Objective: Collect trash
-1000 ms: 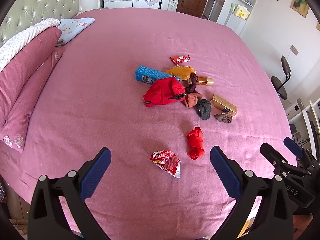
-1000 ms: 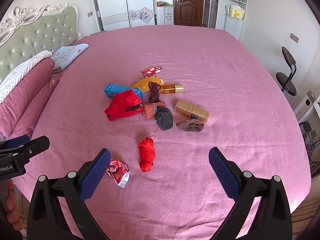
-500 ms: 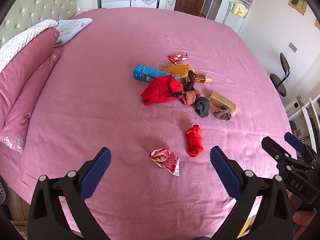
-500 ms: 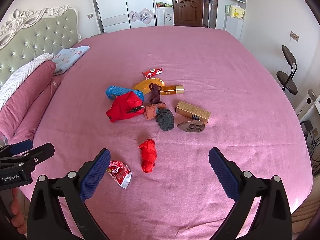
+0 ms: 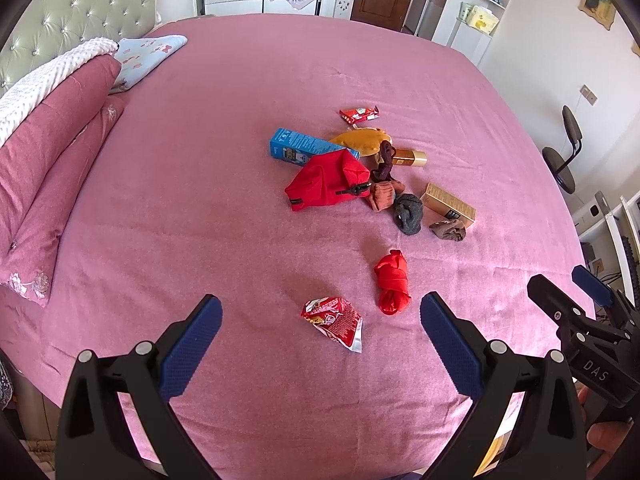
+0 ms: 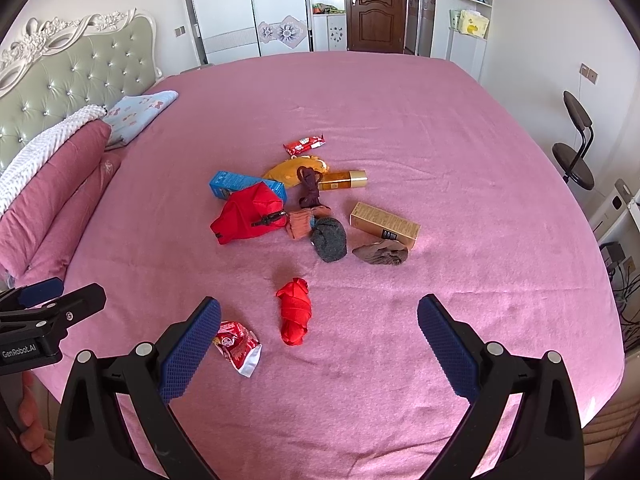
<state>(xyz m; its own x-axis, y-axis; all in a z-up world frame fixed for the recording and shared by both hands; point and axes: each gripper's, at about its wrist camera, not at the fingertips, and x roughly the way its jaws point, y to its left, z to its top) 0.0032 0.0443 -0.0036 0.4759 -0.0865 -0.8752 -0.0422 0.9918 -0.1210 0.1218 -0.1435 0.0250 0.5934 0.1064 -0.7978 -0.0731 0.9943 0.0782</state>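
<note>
since a second ago both grippers have drawn slightly back and up, so the clutter sits a little farther off in each view; nothing on the bed has shifted.

the pink bed [image 5: 224, 208] carries everything. the red pouch [image 5: 326, 184] lies zipped, contents unseen. the blue box [image 5: 296, 148] lies flat behind it, long axis toward the gold bottle [image 5: 409, 157]. the gold carton [image 5: 450, 205] lies flat, small print too blurred to read.

the crumpled red snack wrapper [image 5: 334, 322] lies nearest, its silver torn end toward the bed's near edge, just beside a rolled red sock [image 5: 393, 283]. another red wrapper [image 5: 359, 114] lies beyond the pile.

left gripper [image 5: 320, 340] hangs above the near wrapper, jaws wide, empty. right gripper [image 6: 319, 342] likewise wide and empty, marked "das"; the left's body reads "genrobot.ai".
</note>
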